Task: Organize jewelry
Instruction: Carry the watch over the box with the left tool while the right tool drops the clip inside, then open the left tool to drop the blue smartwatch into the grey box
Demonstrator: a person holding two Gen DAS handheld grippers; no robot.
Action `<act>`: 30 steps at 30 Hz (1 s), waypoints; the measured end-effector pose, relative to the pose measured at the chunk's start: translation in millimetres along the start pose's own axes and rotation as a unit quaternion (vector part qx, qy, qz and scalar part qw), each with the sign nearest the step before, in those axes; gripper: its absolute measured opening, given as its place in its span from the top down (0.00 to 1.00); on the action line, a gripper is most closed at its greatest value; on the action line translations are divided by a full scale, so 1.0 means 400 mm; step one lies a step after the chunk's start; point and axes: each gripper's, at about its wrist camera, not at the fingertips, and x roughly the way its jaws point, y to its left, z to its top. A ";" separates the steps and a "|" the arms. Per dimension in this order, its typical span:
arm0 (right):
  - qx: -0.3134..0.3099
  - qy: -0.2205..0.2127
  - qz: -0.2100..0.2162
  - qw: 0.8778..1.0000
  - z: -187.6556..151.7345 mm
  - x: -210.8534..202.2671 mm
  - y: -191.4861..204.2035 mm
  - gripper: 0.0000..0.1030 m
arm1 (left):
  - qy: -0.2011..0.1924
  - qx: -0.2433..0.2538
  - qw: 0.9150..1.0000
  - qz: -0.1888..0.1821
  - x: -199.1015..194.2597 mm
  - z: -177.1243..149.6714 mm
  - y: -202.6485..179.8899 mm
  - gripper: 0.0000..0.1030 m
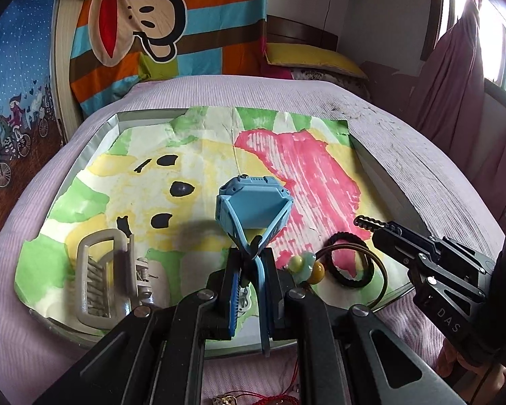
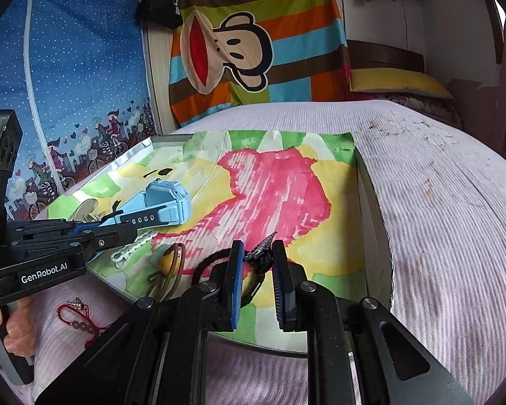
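- Left gripper (image 1: 249,266): fingers pinched on the strap of the blue watch (image 1: 253,202), frame centre.
- Right gripper (image 2: 259,263): fingers pinched on a small dark clip (image 2: 261,254), lower centre.
- Tray (image 1: 374,165): set on the bed.

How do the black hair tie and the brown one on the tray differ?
The black hair tie is thick, textured and plain; the brown hair tie is a thin smooth cord carrying beads, a yellow one plainest. The black one forms a small tight loop; the brown one loops wider, reaching the tray edge. Both lie flat on the painted paper, overlapping, ungripped.
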 end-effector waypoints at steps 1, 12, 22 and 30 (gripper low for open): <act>0.002 0.005 0.002 1.000 -0.003 0.008 -0.003 0.86 | 0.002 0.003 1.000 0.000 0.000 0.001 -0.003 0.88; 0.018 0.028 0.005 0.999 -0.024 0.027 -0.008 0.85 | 0.003 -0.017 1.000 -0.015 -0.007 -0.010 0.011 0.82; 0.009 -0.027 -0.003 1.000 -0.022 -0.059 0.005 0.58 | -0.070 -0.049 0.996 -0.038 -0.092 -0.037 0.040 0.74; 0.008 -0.084 -0.018 0.996 -0.024 -0.159 0.012 0.42 | -0.143 -0.030 0.989 -0.001 -0.186 -0.072 0.046 0.38</act>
